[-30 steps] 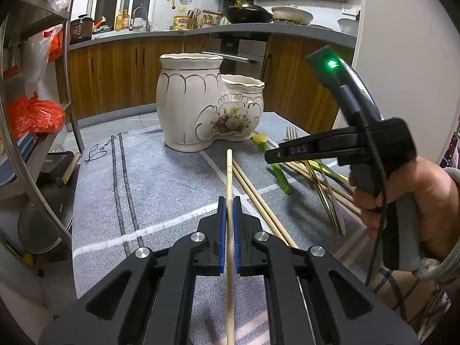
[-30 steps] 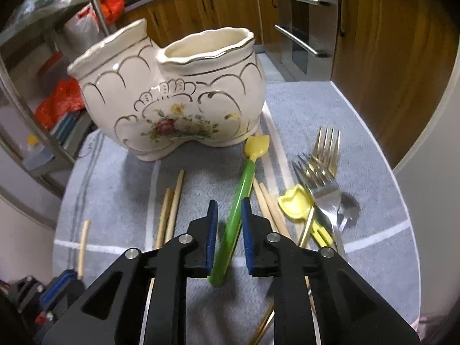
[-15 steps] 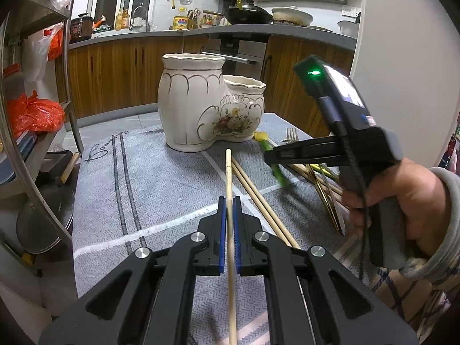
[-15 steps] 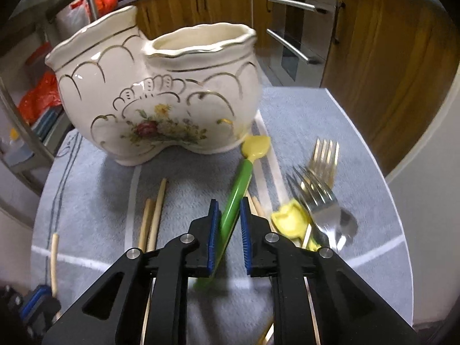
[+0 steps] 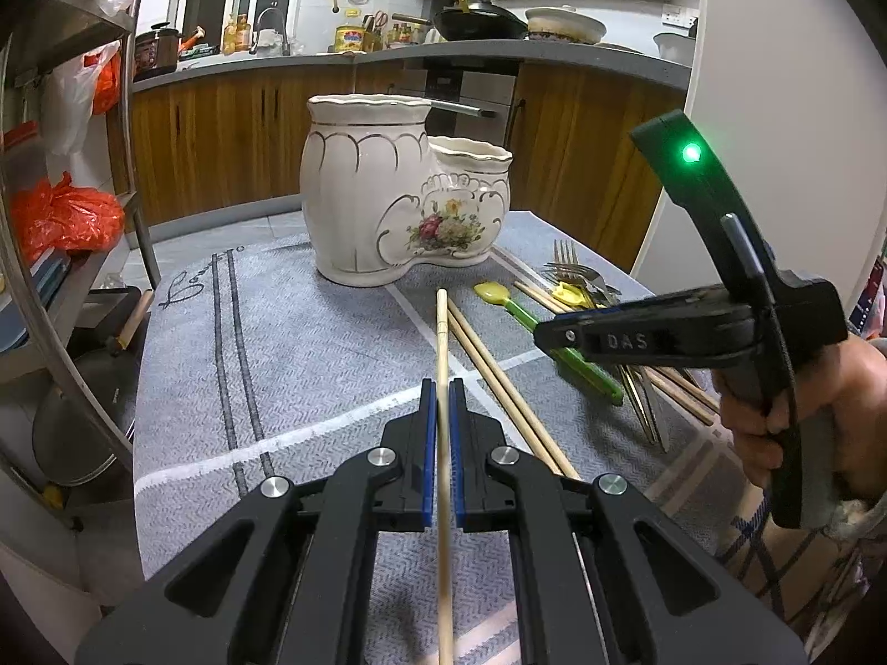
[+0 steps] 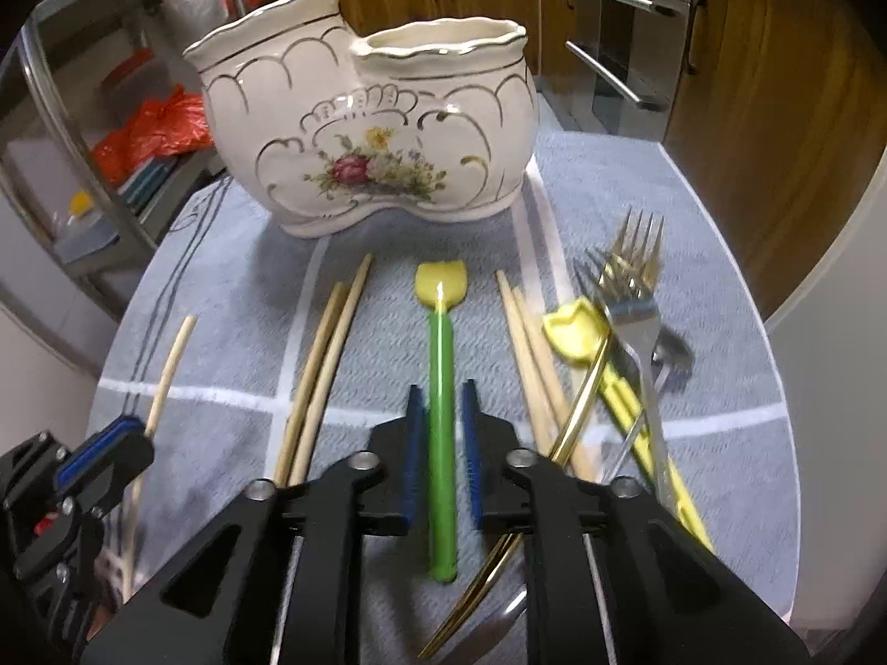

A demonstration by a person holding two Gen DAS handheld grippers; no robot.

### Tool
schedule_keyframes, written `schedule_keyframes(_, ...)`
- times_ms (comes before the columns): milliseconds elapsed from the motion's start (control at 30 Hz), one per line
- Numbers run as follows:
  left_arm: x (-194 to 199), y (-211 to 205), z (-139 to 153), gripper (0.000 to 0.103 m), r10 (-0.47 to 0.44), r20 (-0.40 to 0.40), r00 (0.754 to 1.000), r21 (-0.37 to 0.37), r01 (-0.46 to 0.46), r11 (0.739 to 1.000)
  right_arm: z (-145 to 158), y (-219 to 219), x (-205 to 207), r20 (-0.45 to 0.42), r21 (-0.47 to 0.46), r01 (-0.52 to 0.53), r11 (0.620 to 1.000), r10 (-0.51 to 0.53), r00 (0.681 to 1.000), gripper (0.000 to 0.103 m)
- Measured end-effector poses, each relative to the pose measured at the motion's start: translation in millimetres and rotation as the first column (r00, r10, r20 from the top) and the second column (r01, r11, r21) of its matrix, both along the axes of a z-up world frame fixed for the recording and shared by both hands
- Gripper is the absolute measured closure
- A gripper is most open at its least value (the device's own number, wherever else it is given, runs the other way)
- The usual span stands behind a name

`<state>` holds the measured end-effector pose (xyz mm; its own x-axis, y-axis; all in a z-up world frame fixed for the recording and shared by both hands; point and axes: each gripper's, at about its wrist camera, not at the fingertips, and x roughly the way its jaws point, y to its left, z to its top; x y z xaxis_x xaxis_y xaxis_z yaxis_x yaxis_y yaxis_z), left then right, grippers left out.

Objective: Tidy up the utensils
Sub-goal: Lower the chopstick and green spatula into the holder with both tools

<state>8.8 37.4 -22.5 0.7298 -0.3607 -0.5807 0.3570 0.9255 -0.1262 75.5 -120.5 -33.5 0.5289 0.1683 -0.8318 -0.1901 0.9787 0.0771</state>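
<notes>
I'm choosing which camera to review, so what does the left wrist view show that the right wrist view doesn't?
Only the left wrist view: the hand holding the right gripper, and the kitchen counter behind.
Only the right wrist view: the right gripper's fingers opening, the green-handled spoon between them untouched, and the holder's open short compartment.
Both: the ceramic holder, the forks, and the chopstick clamped in the left gripper.

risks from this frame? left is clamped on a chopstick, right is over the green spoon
1. The right hand-held gripper is opening; its pads stand clear of the green spoon, so lifting now would likely leave it behind.
2. The left hand-held gripper pinches one chopstick mid-length; it may pivot or slip.
3. Forks lie tangled alongside and could snag.
</notes>
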Motion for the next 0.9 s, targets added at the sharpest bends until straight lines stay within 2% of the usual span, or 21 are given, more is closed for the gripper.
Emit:
schedule_keyframes(133,1,0,-1,0.099,0.0,-0.001,1.0,0.003,0.0,1.0,-3,6,5,0.034,-0.042,-0.026,0.999,0.028,0.999,0.08)
schedule_keyframes(200,1,0,-1,0.099,-0.002,-0.001,1.0,0.003,0.002,1.0,-4,9,6,0.035,-0.035,-0.048,0.998,0.05,0.998,0.091)
schedule_keyframes(300,0,0,1,0.099,-0.005,0.008,1.0,-0.013,0.006,1.0,-2,11,2,0.051,-0.042,-0.073,0.996,0.075,0.996,0.093)
schedule_keyframes(433,-5,2,12,0.099,-0.001,0.068,0.998,-0.026,0.003,1.0,20,-8,-21,0.159,0.021,-0.129,0.991,0.124,0.98,0.093)
schedule_keyframes(533,-9,4,28,0.099,0.011,0.126,0.992,-0.046,-0.006,0.999,41,-23,-39,0.281,0.063,-0.164,0.985,0.14,0.95,0.093)
schedule_keyframes(767,1,10,63,0.099,0.044,0.237,0.97,-0.107,-0.018,0.994,72,-35,-46,0.47,0.083,-0.185,0.979,0.125,0.874,0.093)
schedule_keyframes(833,16,10,71,0.099,0.056,0.213,0.976,-0.097,-0.036,0.995,76,-35,-40,0.478,0.06,-0.178,0.982,0.128,0.869,0.093)
schedule_keyframes(900,31,5,68,0.099,0.024,0.114,0.993,-0.051,-0.018,0.999,75,-42,-31,0.458,0.117,-0.186,0.976,0.113,0.882,0.093)
